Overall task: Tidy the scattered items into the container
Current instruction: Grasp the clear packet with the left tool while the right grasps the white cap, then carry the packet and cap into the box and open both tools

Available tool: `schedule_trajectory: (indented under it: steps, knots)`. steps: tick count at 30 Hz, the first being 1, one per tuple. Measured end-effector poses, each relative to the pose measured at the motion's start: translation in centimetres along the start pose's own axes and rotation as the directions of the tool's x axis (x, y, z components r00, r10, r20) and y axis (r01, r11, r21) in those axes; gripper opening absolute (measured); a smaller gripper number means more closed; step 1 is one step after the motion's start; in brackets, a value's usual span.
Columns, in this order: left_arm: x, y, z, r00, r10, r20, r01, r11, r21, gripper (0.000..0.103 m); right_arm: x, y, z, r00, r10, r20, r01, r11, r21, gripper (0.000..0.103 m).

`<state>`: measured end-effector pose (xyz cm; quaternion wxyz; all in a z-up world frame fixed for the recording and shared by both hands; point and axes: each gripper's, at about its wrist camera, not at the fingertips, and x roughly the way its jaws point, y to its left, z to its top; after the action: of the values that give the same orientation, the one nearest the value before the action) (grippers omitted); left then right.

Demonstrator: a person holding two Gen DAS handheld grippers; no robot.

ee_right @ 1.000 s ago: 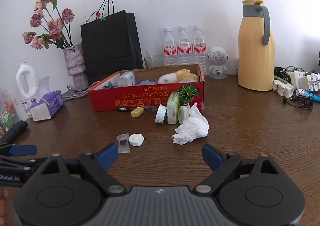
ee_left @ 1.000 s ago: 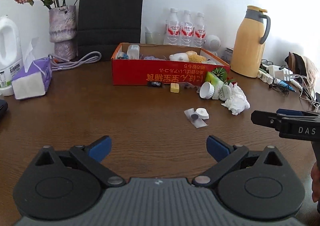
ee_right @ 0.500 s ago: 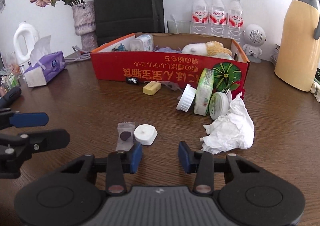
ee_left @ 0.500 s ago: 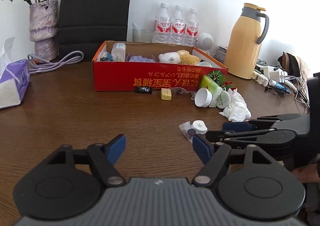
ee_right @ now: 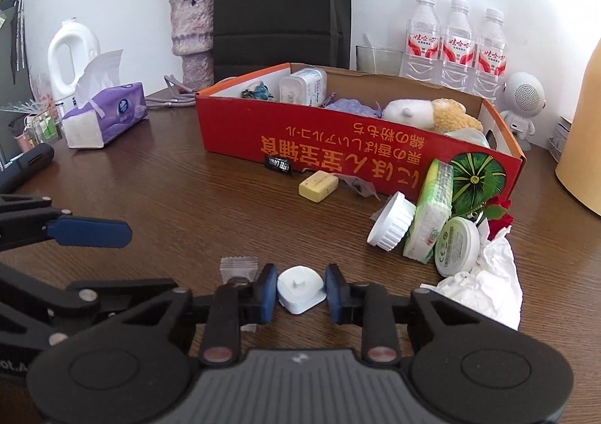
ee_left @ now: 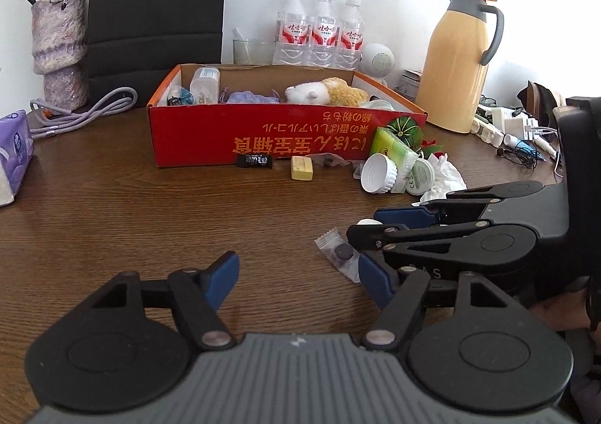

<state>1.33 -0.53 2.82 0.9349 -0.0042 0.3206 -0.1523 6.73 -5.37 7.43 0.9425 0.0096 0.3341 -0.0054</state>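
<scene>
A red cardboard box (ee_left: 263, 134) (ee_right: 375, 161) holding a plush toy and small items stands at the table's middle. My right gripper (ee_right: 300, 290) has its blue pads on both sides of a small white square cap (ee_right: 300, 288) lying on the table; the jaws are narrow, with a slim gap on the right. A clear sachet with a dark tablet (ee_left: 340, 253) (ee_right: 238, 268) lies just left of it. My left gripper (ee_left: 296, 279) is open and empty, low over the table, with its right finger beside the sachet. The right gripper also shows in the left wrist view (ee_left: 379, 223).
Before the box lie a black packet (ee_right: 278, 164), a yellow block (ee_right: 318, 186), a white lid (ee_right: 390, 226), a green pack (ee_right: 430, 213), a round tin (ee_right: 456, 241) and crumpled tissue (ee_right: 484, 283). A tissue pack (ee_right: 105, 115), vase, black bag, bottles and yellow thermos (ee_left: 458, 63) stand around.
Both grippers moved forward and down toward the table. My right gripper narrowed and now brackets the white cap. My left gripper stayed open, closer to the sachet.
</scene>
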Motion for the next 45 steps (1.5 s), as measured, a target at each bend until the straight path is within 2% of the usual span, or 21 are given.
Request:
schedule_trajectory:
  steps: [5,8,10,11,12,13,21,25,28,30,37,42,45]
  knots:
    - [1.5,-1.5,0.5,1.0,-0.022,-0.022,0.022,0.999,0.025,0.07,-2.1,-1.6,-0.5,0.998,-0.035,0.043,0.033,0.998,0.053,0.026]
    - [3.1,-3.0,0.7,0.998,-0.025,-0.053,0.028,0.998,0.06,0.061,-3.7,-3.0,-0.7,0.996,-0.041,0.079,0.033,0.994,0.1,0.026]
    - [4.2,-3.7,1.0,0.998,-0.011,-0.067,0.016,0.998,0.068,0.042,-4.6,-3.6,-1.0,0.994,-0.031,0.1,0.019,0.993,0.12,0.026]
    - [4.6,-4.0,1.0,0.998,0.007,-0.065,-0.002,0.997,0.076,0.037,-4.7,-3.7,-1.1,0.995,-0.028,0.098,0.015,0.992,0.125,0.026]
    - [4.9,-4.4,1.0,0.998,0.037,-0.057,-0.031,0.995,0.095,0.028,-4.9,-3.8,-1.2,0.995,-0.023,0.094,0.011,0.992,0.124,0.026]
    - [5.1,-4.7,1.0,0.997,0.052,-0.05,-0.046,0.992,0.114,0.024,-5.0,-3.8,-1.4,0.995,-0.021,0.093,0.009,0.993,0.121,0.026]
    - [4.5,-5.2,0.7,0.998,0.051,-0.028,-0.047,0.99,0.131,0.02,-5.4,-4.1,-2.0,0.994,-0.01,0.106,-0.006,0.989,0.149,0.026]
    - [2.1,-5.7,0.9,0.996,0.066,0.058,-0.073,0.987,0.144,0.02,-6.3,-3.3,-2.1,0.993,-0.015,0.117,-0.001,0.991,0.134,0.026]
    - [-0.2,-5.6,1.0,0.991,0.068,0.112,-0.081,0.99,0.115,0.02,-7.6,-2.4,-2.2,0.99,-0.022,0.136,0.003,0.991,0.135,0.026]
    - [-1.9,-5.5,0.9,0.984,0.085,0.154,-0.101,0.99,0.102,0.02,-8.5,-1.8,-2.4,0.988,-0.032,0.151,0.012,0.991,0.134,0.026]
    - [-8.9,-5.9,0.1,0.939,0.115,0.324,-0.151,0.985,0.087,0.02,-12.8,1.3,-2.9,0.97,-0.078,0.228,0.045,0.988,0.145,0.026]
    - [-12.9,-5.9,-1.4,0.906,0.134,0.402,-0.17,0.984,0.055,0.02,-16.0,3.8,-3.6,0.95,-0.102,0.296,0.062,0.988,0.14,0.026]
    - [-14.4,-5.8,-2.0,0.896,0.143,0.421,-0.175,0.984,0.039,0.02,-17.4,4.7,-4.1,0.941,-0.109,0.321,0.068,0.988,0.136,0.026]
